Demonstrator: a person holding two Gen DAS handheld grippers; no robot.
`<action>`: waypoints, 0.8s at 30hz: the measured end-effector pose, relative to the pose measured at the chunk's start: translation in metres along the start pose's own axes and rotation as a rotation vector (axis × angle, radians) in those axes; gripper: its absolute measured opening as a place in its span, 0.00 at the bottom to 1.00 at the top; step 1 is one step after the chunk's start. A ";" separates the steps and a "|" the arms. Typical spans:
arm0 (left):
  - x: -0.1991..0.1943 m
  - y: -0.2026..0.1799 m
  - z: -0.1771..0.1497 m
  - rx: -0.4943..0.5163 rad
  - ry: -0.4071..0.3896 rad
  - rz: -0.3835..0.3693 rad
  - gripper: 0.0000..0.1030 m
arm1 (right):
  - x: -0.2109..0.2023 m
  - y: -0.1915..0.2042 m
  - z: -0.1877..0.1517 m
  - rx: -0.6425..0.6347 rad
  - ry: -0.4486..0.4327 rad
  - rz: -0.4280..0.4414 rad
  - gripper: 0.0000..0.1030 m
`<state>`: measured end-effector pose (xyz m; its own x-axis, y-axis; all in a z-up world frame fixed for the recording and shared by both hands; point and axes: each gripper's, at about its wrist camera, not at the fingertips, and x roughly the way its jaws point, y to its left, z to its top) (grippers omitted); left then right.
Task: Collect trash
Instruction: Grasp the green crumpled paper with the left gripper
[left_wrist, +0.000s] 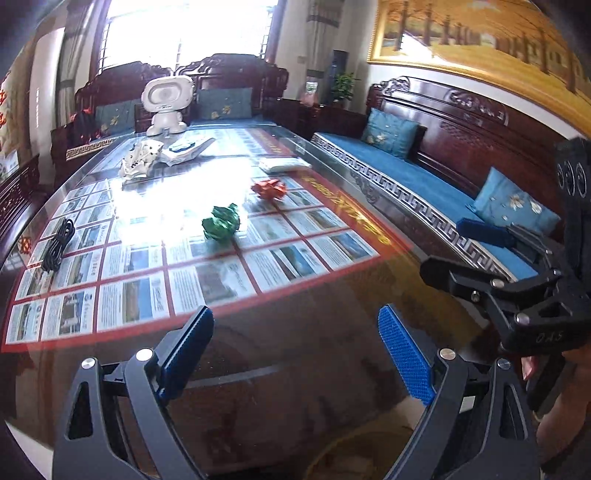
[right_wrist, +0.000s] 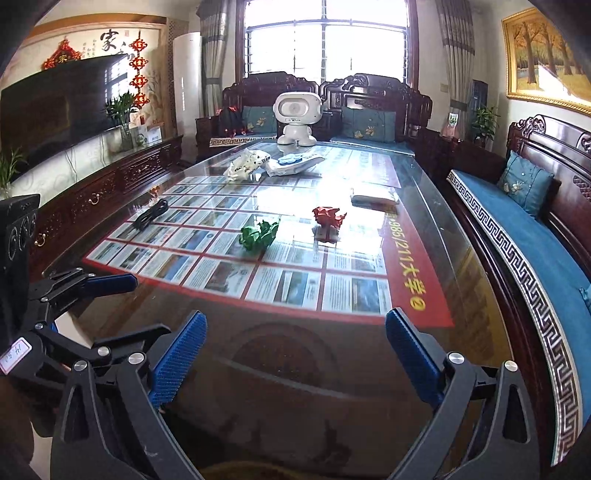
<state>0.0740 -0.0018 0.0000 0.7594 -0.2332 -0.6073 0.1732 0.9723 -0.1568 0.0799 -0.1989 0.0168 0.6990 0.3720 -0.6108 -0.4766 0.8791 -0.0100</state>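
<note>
A crumpled green paper ball (left_wrist: 221, 223) (right_wrist: 259, 234) and a crumpled red paper ball (left_wrist: 269, 189) (right_wrist: 328, 216) lie near the middle of the glass-topped table (left_wrist: 295, 295) (right_wrist: 295, 332). Farther back lie a crumpled white wrapper (left_wrist: 139, 159) (right_wrist: 242, 166) and a white packet with a blue patch (left_wrist: 186, 147) (right_wrist: 291, 164). My left gripper (left_wrist: 295, 354) is open and empty above the table's near end. My right gripper (right_wrist: 295, 358) is open and empty beside it; it also shows in the left wrist view (left_wrist: 458, 247).
A white robot toy (left_wrist: 167, 105) (right_wrist: 297, 117) stands at the far end. A black coiled cable (left_wrist: 58, 243) (right_wrist: 151, 214) lies at the left, a white flat pack (left_wrist: 282, 164) (right_wrist: 375, 197) at the right. A blue-cushioned wooden bench (right_wrist: 535, 236) runs along the right; a TV cabinet (right_wrist: 92, 192) along the left.
</note>
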 end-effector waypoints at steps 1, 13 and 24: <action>0.007 0.005 0.006 -0.011 -0.002 0.010 0.88 | 0.006 -0.002 0.004 0.002 0.004 0.005 0.91; 0.094 0.049 0.052 -0.063 0.046 0.099 0.88 | 0.068 -0.048 0.026 0.083 -0.029 0.013 0.91; 0.193 0.066 0.099 -0.058 0.130 0.188 0.88 | 0.103 -0.078 0.037 0.126 -0.009 0.019 0.91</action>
<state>0.2940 0.0189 -0.0503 0.6873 -0.0519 -0.7245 -0.0026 0.9973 -0.0740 0.2088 -0.2184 -0.0165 0.6955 0.3915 -0.6026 -0.4195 0.9020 0.1018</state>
